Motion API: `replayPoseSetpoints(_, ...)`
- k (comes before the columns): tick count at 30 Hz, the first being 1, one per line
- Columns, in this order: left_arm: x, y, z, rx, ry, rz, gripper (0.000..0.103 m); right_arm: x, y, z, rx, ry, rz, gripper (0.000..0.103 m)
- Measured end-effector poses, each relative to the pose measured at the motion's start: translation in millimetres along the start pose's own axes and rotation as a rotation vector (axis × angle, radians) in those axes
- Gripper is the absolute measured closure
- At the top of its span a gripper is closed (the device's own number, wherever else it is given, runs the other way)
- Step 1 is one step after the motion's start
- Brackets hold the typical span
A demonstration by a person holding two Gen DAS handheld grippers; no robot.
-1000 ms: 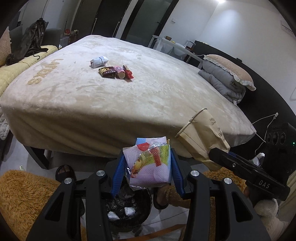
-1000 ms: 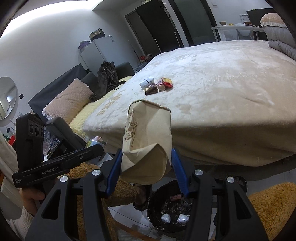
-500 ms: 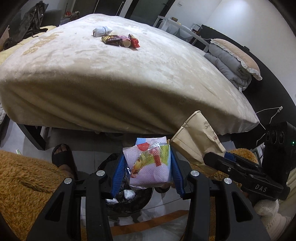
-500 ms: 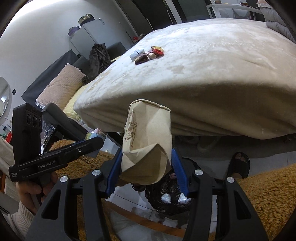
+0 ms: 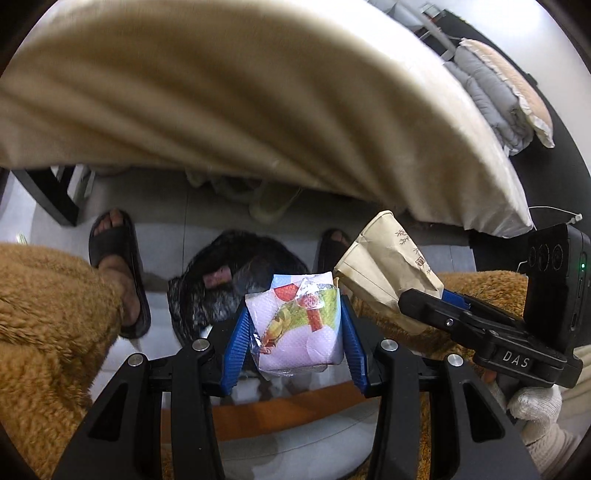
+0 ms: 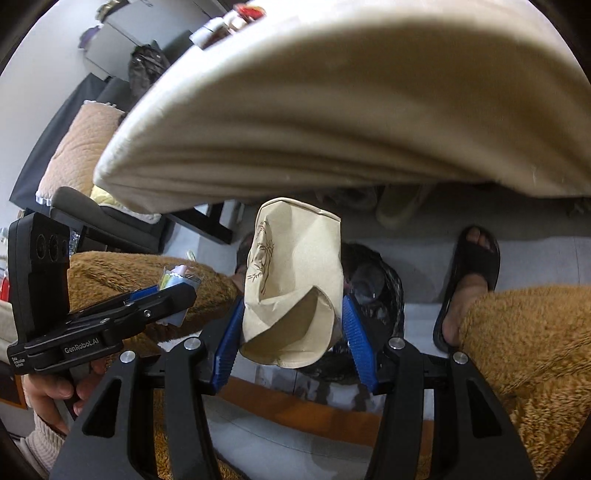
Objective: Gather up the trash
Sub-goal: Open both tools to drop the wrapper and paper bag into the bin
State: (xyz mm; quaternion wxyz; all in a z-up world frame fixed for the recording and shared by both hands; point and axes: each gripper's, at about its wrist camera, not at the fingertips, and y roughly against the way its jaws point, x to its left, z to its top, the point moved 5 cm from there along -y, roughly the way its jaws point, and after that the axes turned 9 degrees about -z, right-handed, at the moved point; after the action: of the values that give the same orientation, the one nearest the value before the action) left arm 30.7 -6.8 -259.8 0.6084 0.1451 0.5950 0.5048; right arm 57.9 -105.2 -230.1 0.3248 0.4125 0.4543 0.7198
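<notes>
The tissue packet (image 5: 299, 328), white plastic with a bright fruit print, sits squeezed between the blue pads of the left claw (image 5: 295, 332), held upright with its crinkled top poking up past the fingertips. Just beyond and below that claw is the trash bin (image 5: 236, 284), lined with a black bag, with a small pinkish scrap lying inside it. The paper cup (image 6: 295, 291), tan with a thin plant drawing on its side and crushed so its mouth folds over, is pinched between the blue pads of the right claw (image 6: 293, 332), its base pointing away from the claw. The bin (image 6: 384, 291) shows behind the cup, mostly hidden by it.

The two claws are side by side: from the left one, the right claw (image 5: 436, 299) and its cup (image 5: 391, 266) are just to the right; from the right one, the left claw (image 6: 166, 295) is just to the left, gripped by a hand (image 6: 55, 395).

Either side of the bin stand feet in black slippers (image 5: 118, 273), under fuzzy brown trouser legs (image 6: 524, 339). Past the bin hangs the edge of a bed's cream blanket (image 5: 258, 110), with a few more wrappers (image 6: 225, 24) far up on top of it, and folded grey bedding (image 5: 491, 88) off to the right.
</notes>
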Motion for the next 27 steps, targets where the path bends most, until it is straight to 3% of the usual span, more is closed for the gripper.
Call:
replayPoseSetpoints(7,11,-24,-8,0.095,0.032,0.009,0.058,-5,-23,-5,0.094,-0.032,-0.015,0.050)
replayPoseSetpoints(16,20,-30,-7,0.119,0.072,-0.006,0.054,-11,-31,-8,0.120,-0.068,-0.008,0.048)
replayPoseSetpoints(18,21,-30,-7,0.118,0.075,0.000,0.044,-14,-32,-7,0.126,-0.088,0.003,0.045)
replayPoseSetpoints(27,20,-24,-3,0.093,0.077,-0.003,0.044,-14,-29,-5,0.119,-0.100,-0.005,0.045)
